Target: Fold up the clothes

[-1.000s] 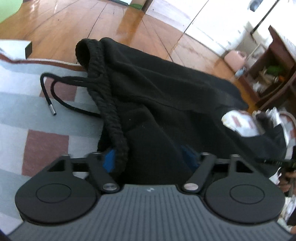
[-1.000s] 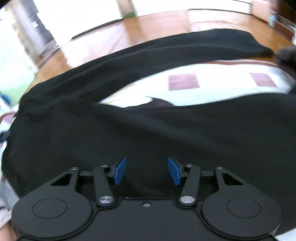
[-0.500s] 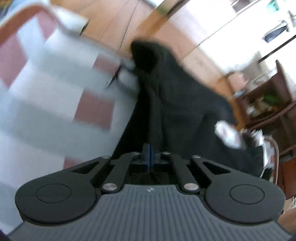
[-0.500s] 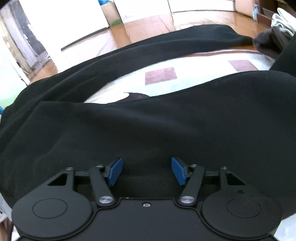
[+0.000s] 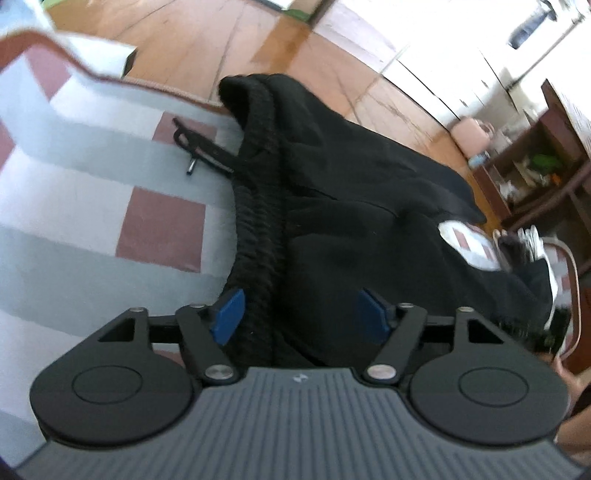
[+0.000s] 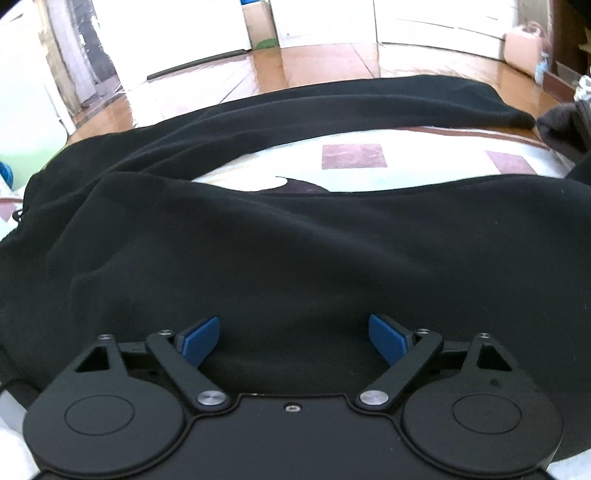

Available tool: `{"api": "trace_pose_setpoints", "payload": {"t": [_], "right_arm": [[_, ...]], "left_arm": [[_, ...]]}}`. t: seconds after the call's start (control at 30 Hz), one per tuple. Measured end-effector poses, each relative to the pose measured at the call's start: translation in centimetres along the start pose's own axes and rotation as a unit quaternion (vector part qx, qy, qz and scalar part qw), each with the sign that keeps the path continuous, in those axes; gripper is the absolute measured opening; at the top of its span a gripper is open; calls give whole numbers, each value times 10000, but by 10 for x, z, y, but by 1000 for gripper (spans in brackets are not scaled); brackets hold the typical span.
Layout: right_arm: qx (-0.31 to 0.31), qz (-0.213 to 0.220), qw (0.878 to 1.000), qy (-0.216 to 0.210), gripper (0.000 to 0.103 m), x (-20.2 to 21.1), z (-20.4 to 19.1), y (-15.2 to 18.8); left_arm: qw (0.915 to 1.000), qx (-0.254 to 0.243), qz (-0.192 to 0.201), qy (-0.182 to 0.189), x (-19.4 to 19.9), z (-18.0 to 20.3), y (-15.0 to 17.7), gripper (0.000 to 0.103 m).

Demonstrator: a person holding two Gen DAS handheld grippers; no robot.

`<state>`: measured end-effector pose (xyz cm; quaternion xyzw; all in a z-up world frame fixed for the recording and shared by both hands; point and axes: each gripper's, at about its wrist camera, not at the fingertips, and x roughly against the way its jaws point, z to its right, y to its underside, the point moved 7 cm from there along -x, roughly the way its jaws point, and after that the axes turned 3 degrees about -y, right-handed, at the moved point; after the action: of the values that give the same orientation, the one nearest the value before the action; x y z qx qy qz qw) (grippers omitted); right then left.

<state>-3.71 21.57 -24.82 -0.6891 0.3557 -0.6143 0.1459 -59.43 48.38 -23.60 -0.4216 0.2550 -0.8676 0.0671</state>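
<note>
Black trousers (image 5: 354, 206) lie spread on a checked rug (image 5: 92, 206) on the floor; ribbed waistband (image 5: 258, 221) runs away from the left wrist camera, bunched into a ridge. Drawstring (image 5: 199, 151) with metal tip trails off the waistband onto the rug. In the right wrist view the trousers (image 6: 295, 258) fill the lower half, the two legs lying apart with a strip of rug (image 6: 369, 166) showing between them.

Left gripper (image 5: 301, 314): jaws opening, blue pads set wide. Waistband and cloth lie between them; left pad sits just beside the waistband, cannot tell if it touches. No grip seen.

Right gripper (image 6: 293, 338): jaws opening, pads near full spread, over the near leg. Cloth lies between the pads, not pinched.

Around: wooden floor (image 5: 229, 44) beyond the rug edge, dark shelving (image 5: 535, 173) at right of the left view, white doors (image 6: 177, 33) at the far wall in the right view
</note>
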Motion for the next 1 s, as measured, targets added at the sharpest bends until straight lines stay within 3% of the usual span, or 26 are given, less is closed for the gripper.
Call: {"api": "trace_pose_setpoints", "payload": {"t": [0.07, 0.1, 0.13, 0.17, 0.2, 0.3, 0.33, 0.37, 0.43, 0.47, 0.53, 0.57, 0.63, 0.67, 0.8, 0.83, 0.9, 1.0], "right_arm": [[39, 27, 10000, 34, 95, -1, -2, 0], [38, 39, 10000, 43, 96, -1, -2, 0], [28, 45, 10000, 54, 96, -1, -1, -1], [17, 49, 10000, 66, 96, -2, -1, -1], [7, 54, 10000, 78, 96, -2, -1, -2], [-176, -32, 9994, 282, 92, 7, 6, -2], [-295, -48, 9988, 398, 92, 14, 10, 0], [-435, 4, 9981, 428, 92, 24, 15, 5], [-679, 88, 9967, 428, 92, 42, 24, 17], [-720, 100, 9963, 460, 92, 49, 29, 24], [-751, 157, 9954, 568, 92, 62, 39, 36], [-778, 217, 9946, 649, 92, 67, 45, 39], [-928, 368, 9912, 865, 92, 76, 60, 40], [-1012, 458, 9884, 1040, 92, 82, 69, 38], [-1369, 806, 9700, 1841, 92, 108, 116, 32], [-1498, 882, 9648, 1975, 92, 117, 129, 32], [-1817, 1089, 9553, 2061, 92, 137, 153, 33], [-2276, 1312, 9440, 1995, 92, 158, 182, 39]], "left_arm": [[9999, 132, -37, -41, -9, -1, 0, 75], [10000, 27, -86, -3, -9, 5, 1, 71], [9999, -79, -135, 36, -10, 10, 2, 40], [9996, -185, -185, 74, -10, 16, 2, 2], [9992, -290, -234, 113, -10, 22, 3, 0], [9979, -336, -496, 235, -1, 45, 9, 0], [9977, -485, -471, 44, 8, 50, 11, 0], [9967, -661, -429, -216, 17, 53, 13, 0], [9854, -1134, -224, -1247, 40, 39, 14, 0], [9832, -927, -197, -1559, 49, 20, 15, 0], [9861, 64, -163, -1653, 63, -23, 22, 0], [9842, 247, -90, -1753, 69, -34, 27, 0], [9882, 331, 27, -1494, 72, -32, 32, 2], [9913, 548, 22, -1195, 70, -27, 35, 4], [9948, 739, -91, -689, 48, 0, 37, 41], [9948, 721, -177, -700, 41, 6, 38, 43], [9945, 692, -346, -708, 27, 18, 37, 44], [9931, 821, -621, -567, 8, 35, 33, 56]]}}
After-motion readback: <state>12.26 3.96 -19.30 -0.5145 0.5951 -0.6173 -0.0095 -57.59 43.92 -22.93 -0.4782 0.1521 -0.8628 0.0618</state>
